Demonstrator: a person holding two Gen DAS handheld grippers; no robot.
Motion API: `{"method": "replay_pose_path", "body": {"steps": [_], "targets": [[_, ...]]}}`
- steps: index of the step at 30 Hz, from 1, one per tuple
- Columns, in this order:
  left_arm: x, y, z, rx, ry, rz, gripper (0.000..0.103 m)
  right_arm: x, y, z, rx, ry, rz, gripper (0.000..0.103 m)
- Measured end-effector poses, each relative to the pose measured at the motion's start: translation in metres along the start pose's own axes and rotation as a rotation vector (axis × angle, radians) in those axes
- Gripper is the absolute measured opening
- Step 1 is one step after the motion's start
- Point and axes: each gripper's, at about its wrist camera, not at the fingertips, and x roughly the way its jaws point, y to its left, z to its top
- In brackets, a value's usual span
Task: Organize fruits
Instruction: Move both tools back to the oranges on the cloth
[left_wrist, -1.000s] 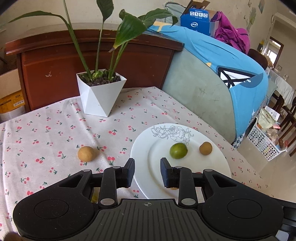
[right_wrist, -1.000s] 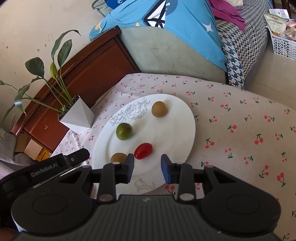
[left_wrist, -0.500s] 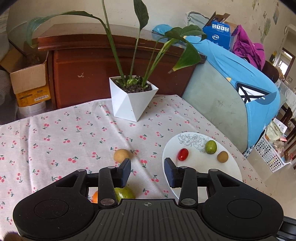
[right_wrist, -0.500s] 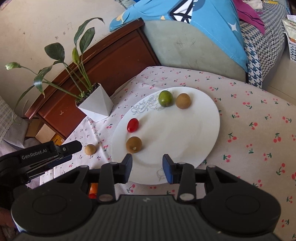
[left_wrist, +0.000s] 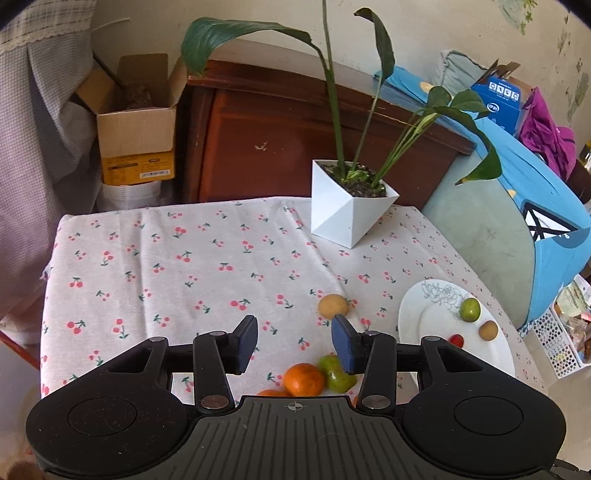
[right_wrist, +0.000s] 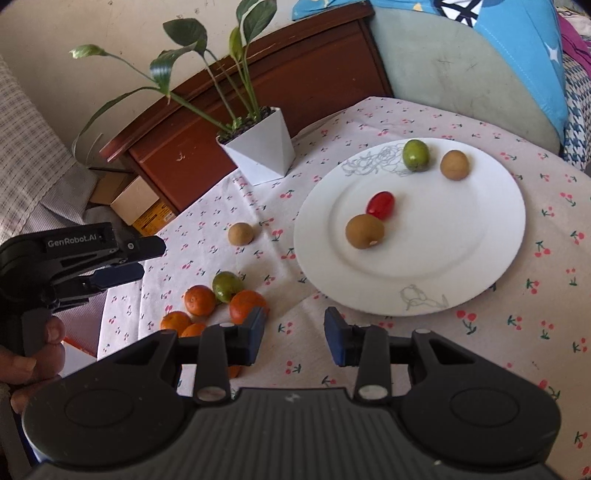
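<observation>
A white plate (right_wrist: 443, 258) (left_wrist: 498, 354) holds a green fruit (right_wrist: 416, 155), two brown fruits (right_wrist: 455, 165) (right_wrist: 364, 231) and a red tomato (right_wrist: 381, 205). On the cloth left of it lie a loose brown fruit (right_wrist: 240, 233) (left_wrist: 333, 306), a green fruit (right_wrist: 227, 286) (left_wrist: 335, 373) and several oranges (right_wrist: 199, 300) (left_wrist: 303, 379). My left gripper (left_wrist: 294, 341) is open and empty above the orange pile; it also shows in the right wrist view (right_wrist: 122, 264). My right gripper (right_wrist: 294, 334) is open and empty near the plate's front edge.
A white pot with a tall plant (left_wrist: 351, 212) (right_wrist: 260, 147) stands at the table's back. A brown cabinet (left_wrist: 295, 140), a cardboard box (left_wrist: 136, 144) and a sofa with a blue cover (left_wrist: 535, 206) lie beyond the table.
Both grippers have pulled back and swung left. The plate has slid to the right in both views, and the orange pile has come into view. Both jaws have opened wider.
</observation>
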Motion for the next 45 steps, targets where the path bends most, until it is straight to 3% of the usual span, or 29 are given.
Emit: {"method": "replay_pose_path", "body": {"steps": [10,22,25,26,45], "targets": [[0.003,0.022,-0.028,-0.057,0.055,0.062,0.043,0.012,0.028,-0.018,-0.094,0.072,0.053,0.040],[0.004,0.027,-0.039,-0.068,0.068,0.052,0.042,0.031,0.054,-0.029,-0.203,0.095,0.029,0.042],[0.004,0.028,-0.040,-0.064,0.067,0.045,0.043,0.034,0.058,-0.031,-0.227,0.085,0.014,0.029],[0.004,0.028,-0.041,-0.063,0.065,0.044,0.043,0.035,0.058,-0.031,-0.233,0.086,0.014,0.029],[0.011,0.017,-0.051,-0.039,0.073,0.001,0.039,0.029,0.039,-0.024,-0.167,0.069,-0.031,0.029]]}}
